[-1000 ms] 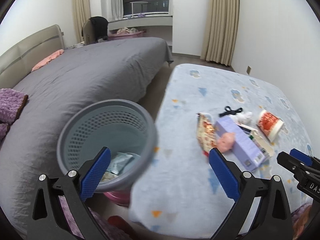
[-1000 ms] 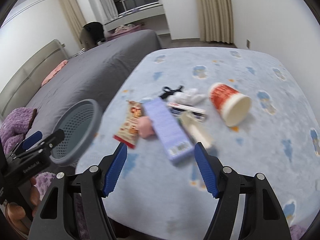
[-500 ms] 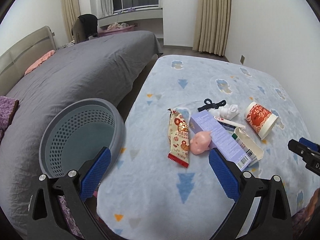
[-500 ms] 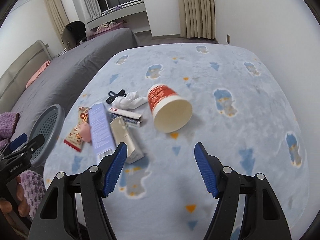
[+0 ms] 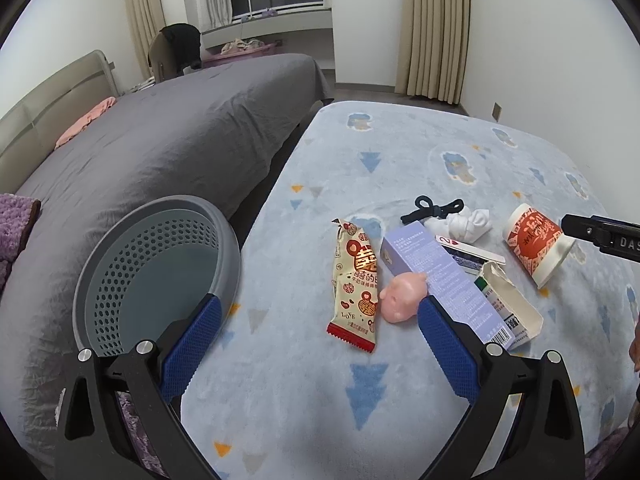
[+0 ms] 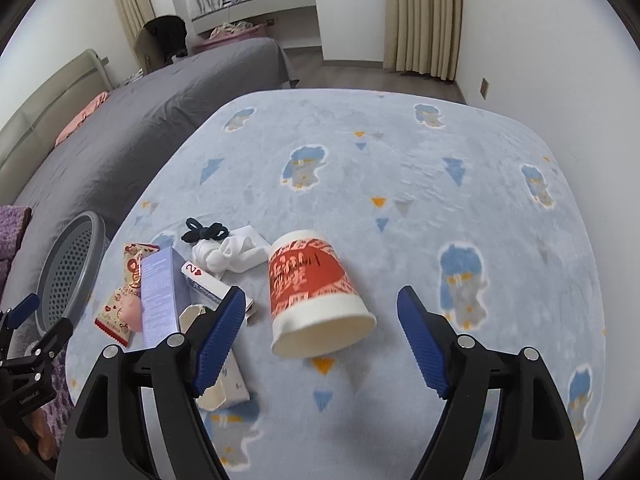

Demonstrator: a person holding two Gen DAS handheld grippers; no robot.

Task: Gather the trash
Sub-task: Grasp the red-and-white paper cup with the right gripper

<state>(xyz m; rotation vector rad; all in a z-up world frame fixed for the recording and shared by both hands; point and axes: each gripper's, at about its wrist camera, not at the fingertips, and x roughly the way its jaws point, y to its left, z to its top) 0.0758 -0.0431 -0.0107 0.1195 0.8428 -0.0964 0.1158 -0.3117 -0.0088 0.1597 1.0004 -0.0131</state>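
Note:
A red and white paper cup (image 6: 316, 292) lies on its side on the light blue blanket (image 6: 400, 184), its mouth toward my open right gripper (image 6: 320, 338), which hovers just in front of it. It also shows in the left wrist view (image 5: 536, 246). Left of it lie a crumpled white tissue (image 6: 232, 256), a playing card (image 6: 200, 276), a lavender box (image 5: 444, 276), an opened white carton (image 5: 508, 304), a snack wrapper (image 5: 356, 284) and a pink pig toy (image 5: 402, 298). My left gripper (image 5: 316, 336) is open and empty, between the grey perforated basket (image 5: 160, 264) and the items.
A black hair tie (image 5: 434, 208) lies beyond the tissue. A grey bed (image 5: 160, 140) runs along the left, with purple cushions (image 5: 16, 232) at its near end. White walls and beige curtains (image 5: 436, 28) close the far side.
Both grippers have swung right and closer to the blanket. The basket has slid toward the left of both views. The cup is now centred between my right gripper's fingers.

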